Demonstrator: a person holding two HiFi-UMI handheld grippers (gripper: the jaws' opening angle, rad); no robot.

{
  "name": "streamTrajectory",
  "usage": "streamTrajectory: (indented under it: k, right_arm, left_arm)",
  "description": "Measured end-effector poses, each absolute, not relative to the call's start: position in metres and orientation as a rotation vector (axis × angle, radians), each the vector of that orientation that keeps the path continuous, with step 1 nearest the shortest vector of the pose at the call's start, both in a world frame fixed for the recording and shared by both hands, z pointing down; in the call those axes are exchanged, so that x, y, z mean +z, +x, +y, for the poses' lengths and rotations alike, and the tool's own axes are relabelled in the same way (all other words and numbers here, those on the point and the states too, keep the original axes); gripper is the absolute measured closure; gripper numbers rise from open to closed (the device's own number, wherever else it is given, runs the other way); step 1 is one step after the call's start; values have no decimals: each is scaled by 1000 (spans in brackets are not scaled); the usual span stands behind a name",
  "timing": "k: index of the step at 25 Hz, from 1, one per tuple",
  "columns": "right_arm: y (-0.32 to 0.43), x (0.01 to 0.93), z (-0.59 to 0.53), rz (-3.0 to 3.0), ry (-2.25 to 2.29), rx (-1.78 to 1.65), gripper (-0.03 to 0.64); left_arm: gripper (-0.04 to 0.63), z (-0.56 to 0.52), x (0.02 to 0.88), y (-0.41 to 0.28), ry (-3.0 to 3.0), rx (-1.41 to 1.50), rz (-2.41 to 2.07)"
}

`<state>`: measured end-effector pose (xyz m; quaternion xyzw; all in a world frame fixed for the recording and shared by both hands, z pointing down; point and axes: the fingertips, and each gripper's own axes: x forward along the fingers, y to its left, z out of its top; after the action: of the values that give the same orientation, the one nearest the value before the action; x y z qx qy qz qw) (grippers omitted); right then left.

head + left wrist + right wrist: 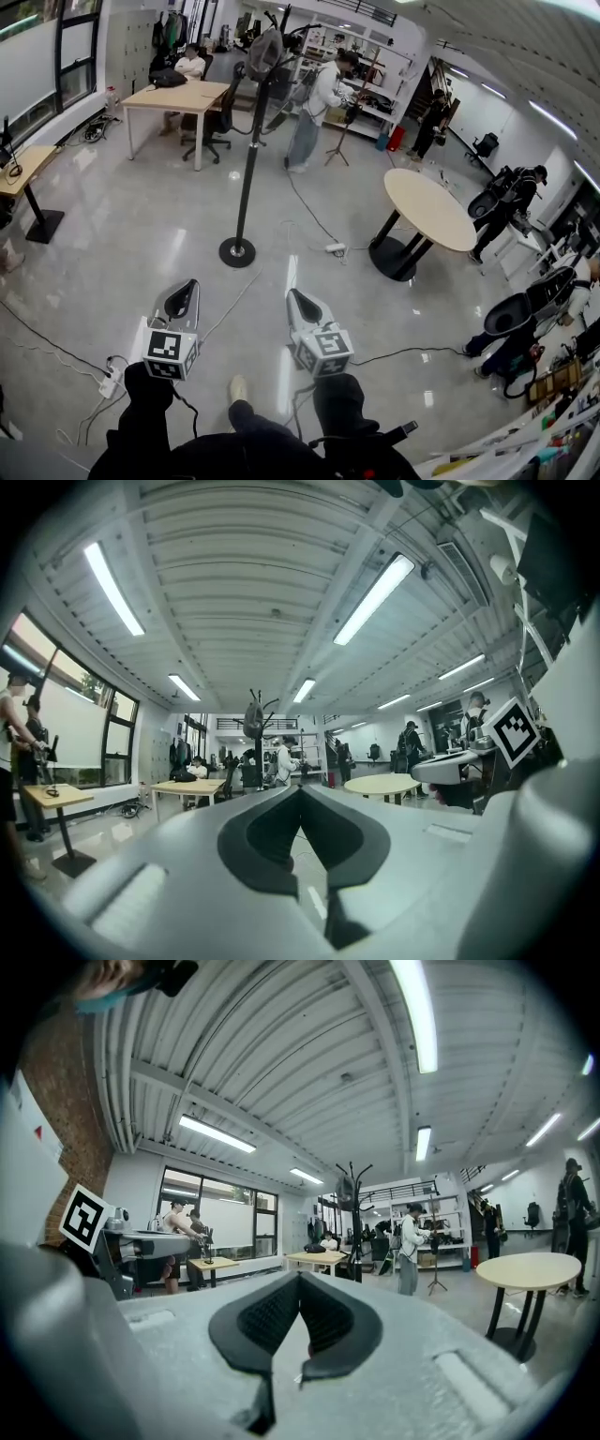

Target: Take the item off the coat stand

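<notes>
- The left gripper (300, 792) has its jaws together, with nothing between them.
- A coat stand (257, 761) is far ahead (a grey item (253, 720) hangs near its top).
- A round table (380, 784) stands to the right.

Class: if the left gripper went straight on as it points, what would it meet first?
Probably the coat stand: the left gripper aims nearly at it, with floor between, though depth is unclear.
</notes>
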<state>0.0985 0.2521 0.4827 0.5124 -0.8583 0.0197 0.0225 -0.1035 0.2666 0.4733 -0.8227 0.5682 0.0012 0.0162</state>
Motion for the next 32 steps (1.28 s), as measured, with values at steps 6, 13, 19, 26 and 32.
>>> streamTrajectory:
  k: [6,13,19,26,32]
  right_arm:
    - [75,482,192,-2728,1527,30,615]
    - [71,488,119,-2743,1516,85,615]
    - [70,479,70,-2766,1513,61,615]
    - [77,489,29,-2780,1516,111,615]
    - [77,496,9,-2767,1508,124,615]
  left_arm:
    - [592,215,474,-118,-2544,-13,1800]
    - [592,150,473,-126,-2529,-34,1823]
    - [592,99,466,-127,-2518,-33,1829]
    - [592,62,470,-124,-2522,-56,1856]
    - [592,31,475,-120,-2529,-90,1831]
